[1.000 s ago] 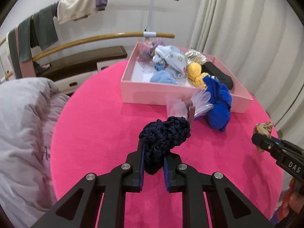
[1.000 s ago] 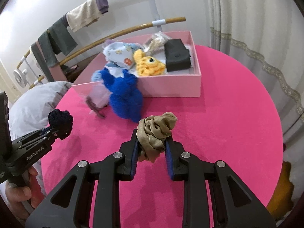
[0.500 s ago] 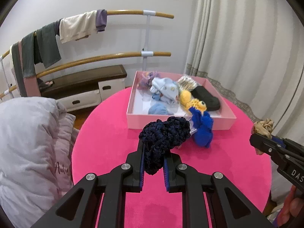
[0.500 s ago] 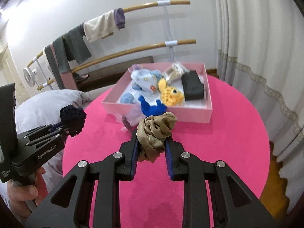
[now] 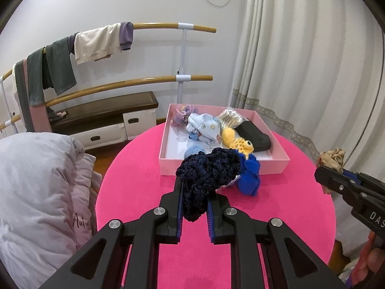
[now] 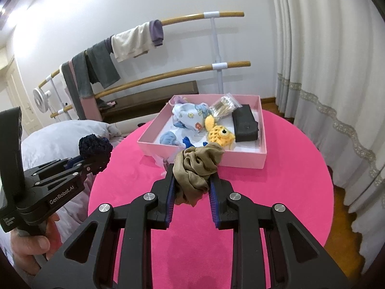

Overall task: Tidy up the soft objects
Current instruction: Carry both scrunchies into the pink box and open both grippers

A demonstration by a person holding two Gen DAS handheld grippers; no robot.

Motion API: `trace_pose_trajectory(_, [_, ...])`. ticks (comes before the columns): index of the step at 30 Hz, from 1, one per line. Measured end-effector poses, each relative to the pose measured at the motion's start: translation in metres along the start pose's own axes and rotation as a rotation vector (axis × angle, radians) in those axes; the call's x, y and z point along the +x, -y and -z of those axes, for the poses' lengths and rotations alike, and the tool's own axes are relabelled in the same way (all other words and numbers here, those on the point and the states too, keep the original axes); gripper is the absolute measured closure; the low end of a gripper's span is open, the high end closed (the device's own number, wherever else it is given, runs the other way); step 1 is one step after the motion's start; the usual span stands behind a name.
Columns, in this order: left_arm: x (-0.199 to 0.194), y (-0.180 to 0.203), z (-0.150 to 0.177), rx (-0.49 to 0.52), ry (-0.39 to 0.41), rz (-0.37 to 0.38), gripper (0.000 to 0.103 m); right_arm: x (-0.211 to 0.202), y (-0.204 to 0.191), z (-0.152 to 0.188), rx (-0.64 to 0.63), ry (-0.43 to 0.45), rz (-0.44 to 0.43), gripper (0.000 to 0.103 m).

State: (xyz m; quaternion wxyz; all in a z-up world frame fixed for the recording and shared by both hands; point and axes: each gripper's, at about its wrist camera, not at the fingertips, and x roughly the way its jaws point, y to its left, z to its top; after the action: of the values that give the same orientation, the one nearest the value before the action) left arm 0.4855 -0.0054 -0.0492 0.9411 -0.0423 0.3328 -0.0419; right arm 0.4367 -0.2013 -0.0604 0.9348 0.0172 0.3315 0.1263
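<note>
My left gripper [image 5: 193, 192] is shut on a navy knitted scrunchie [image 5: 207, 175], held well above the round pink table [image 5: 134, 192]. My right gripper [image 6: 191, 180] is shut on a tan fabric scrunchie [image 6: 197, 166], also raised over the table. Each gripper shows in the other's view: the right one [image 5: 324, 175] at the right edge, the left one [image 6: 96, 161] at the left. Behind both stands a pink box [image 5: 166, 142] holding a yellow crochet fish [image 6: 220, 133], a pale blue baby garment [image 6: 190, 115], a black pouch [image 6: 245, 124] and other soft items. A blue knitted toy [image 5: 250, 178] hangs over the box's front wall.
A grey duvet [image 5: 36, 180] lies left of the table. Behind the table stand wooden rails [image 5: 154, 80] draped with clothes [image 5: 96, 42] and a low dark bench [image 5: 103, 108]. White curtains [image 5: 300, 60] hang on the right. A person's hand [image 6: 28, 243] grips the left tool's handle.
Both grippers have risen and drawn back from the table, each with its scrunchie still held. The box and table now look farther off and more of the room shows.
</note>
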Motion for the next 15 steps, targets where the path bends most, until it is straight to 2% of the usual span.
trace_pose_trajectory(7, [0.006, 0.005, -0.022, 0.002, 0.020, -0.004, 0.090, 0.001, 0.010, -0.025, -0.002, 0.035, 0.014, 0.080])
trace_pose_trajectory(15, [0.031, 0.000, -0.061, -0.012, 0.044, 0.004, 0.090, 0.013, 0.021, -0.063, -0.017, 0.066, 0.024, 0.080])
